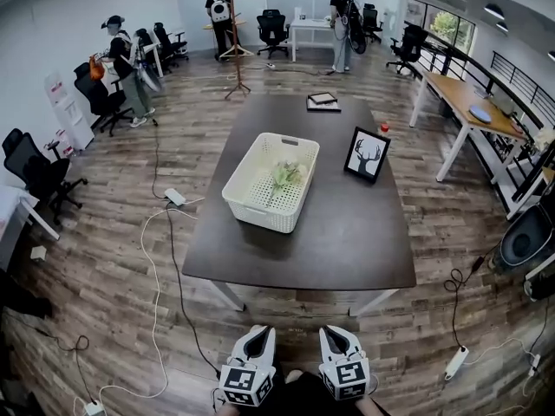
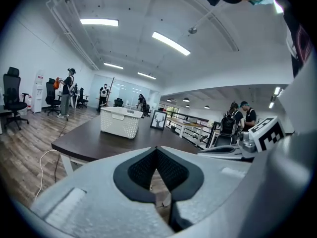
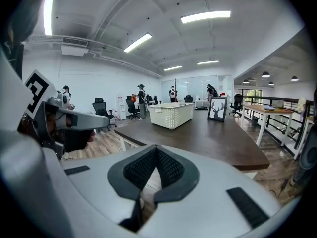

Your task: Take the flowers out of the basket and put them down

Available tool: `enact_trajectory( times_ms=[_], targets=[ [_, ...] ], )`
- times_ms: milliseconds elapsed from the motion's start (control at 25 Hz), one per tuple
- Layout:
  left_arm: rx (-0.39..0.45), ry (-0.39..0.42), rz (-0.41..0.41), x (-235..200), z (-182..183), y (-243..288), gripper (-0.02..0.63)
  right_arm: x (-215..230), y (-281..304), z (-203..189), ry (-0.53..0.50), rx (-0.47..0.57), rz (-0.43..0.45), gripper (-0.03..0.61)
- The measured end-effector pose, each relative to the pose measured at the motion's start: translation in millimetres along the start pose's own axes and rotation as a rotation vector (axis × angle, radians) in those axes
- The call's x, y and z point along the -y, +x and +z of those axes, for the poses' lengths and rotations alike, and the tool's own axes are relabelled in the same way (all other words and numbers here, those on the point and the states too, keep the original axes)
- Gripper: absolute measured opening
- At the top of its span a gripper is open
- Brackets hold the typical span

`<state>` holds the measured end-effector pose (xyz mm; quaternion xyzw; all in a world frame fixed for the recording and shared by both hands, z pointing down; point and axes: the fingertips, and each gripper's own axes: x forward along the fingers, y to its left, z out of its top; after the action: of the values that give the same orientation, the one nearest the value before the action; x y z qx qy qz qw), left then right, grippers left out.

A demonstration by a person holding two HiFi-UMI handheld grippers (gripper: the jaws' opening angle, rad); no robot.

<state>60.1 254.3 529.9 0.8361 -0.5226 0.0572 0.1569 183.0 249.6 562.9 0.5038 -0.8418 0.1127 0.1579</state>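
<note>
Both tools are held low at 6 o'clock, side by side, short of the near edge of the dark desk (image 1: 347,241) and well apart from everything on it. The left tool (image 1: 259,330) has its jaws pressed together with nothing between them, and the right tool (image 1: 333,330) is likewise closed and empty. At 12 o'clock from the tools the white basket (image 1: 251,204) stands on the desk. The flowers (image 1: 286,176), pale green, lie inside it near its middle. A framed deer picture (image 1: 367,154) stands at 2 o'clock from the basket, near it but not touching.
</note>
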Motion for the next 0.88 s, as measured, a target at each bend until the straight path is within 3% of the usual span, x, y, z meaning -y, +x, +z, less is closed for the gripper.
enact_trajectory(
  times_ms=[200, 480, 880],
  targets=[
    [-0.017, 0.019, -0.017, -16, 3, 15, 0.009, 0, 18, 11, 0.057, 0.035, 0.003, 0.006],
    [0.004, 0.04, -0.025, -56, 28, 48, 0.009, 2, 60, 18, 0.046, -0.016, -0.023, 0.006],
    [-0.001, 0.05, -0.103, -108, 52, 91, 0.009, 0, 124, 50, 0.081, -0.013, -0.063, 0.006]
  ],
)
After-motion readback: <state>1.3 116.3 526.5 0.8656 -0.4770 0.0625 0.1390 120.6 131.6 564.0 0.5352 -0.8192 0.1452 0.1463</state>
